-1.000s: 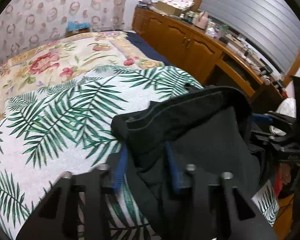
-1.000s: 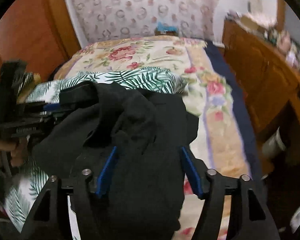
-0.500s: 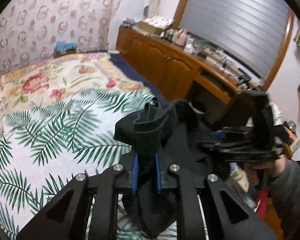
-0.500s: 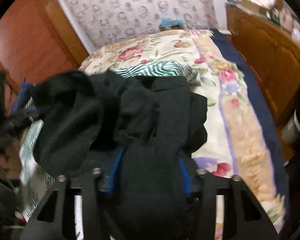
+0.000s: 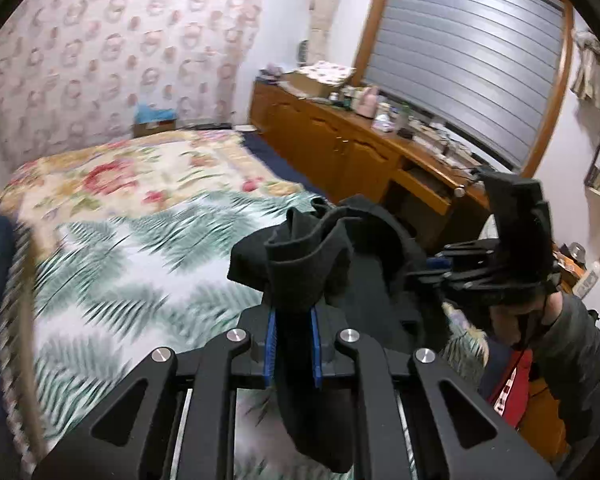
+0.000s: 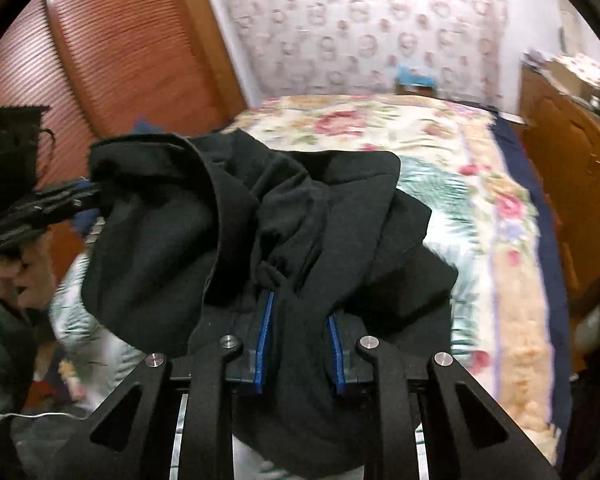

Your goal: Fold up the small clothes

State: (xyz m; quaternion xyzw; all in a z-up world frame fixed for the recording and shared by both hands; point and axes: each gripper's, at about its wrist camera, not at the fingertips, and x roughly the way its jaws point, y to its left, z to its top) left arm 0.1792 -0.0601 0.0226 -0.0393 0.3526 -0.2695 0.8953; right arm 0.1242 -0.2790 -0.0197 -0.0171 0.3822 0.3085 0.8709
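A black garment (image 5: 340,264) hangs in the air between both grippers, above the bed. My left gripper (image 5: 293,344) is shut on one bunched edge of it; the blue pads (image 5: 271,344) press the cloth. My right gripper (image 6: 300,340) is shut on another part of the same garment (image 6: 228,220), which drapes over its fingers and hides the tips. The right gripper shows in the left wrist view (image 5: 432,266) at the right. The left gripper shows in the right wrist view (image 6: 88,192) at the left, holding the garment's edge.
The bed carries a palm-leaf cloth (image 5: 132,280) over a floral bedspread (image 5: 112,172). A wooden cabinet (image 5: 340,152) with clutter runs along the right of the bed. A slatted wooden door (image 6: 112,48) stands left. The person's hand (image 6: 28,272) shows at the left.
Both grippers closed on the black garment and lifted it off the bed. The views rose, and the garment now hangs stretched between the two grippers.
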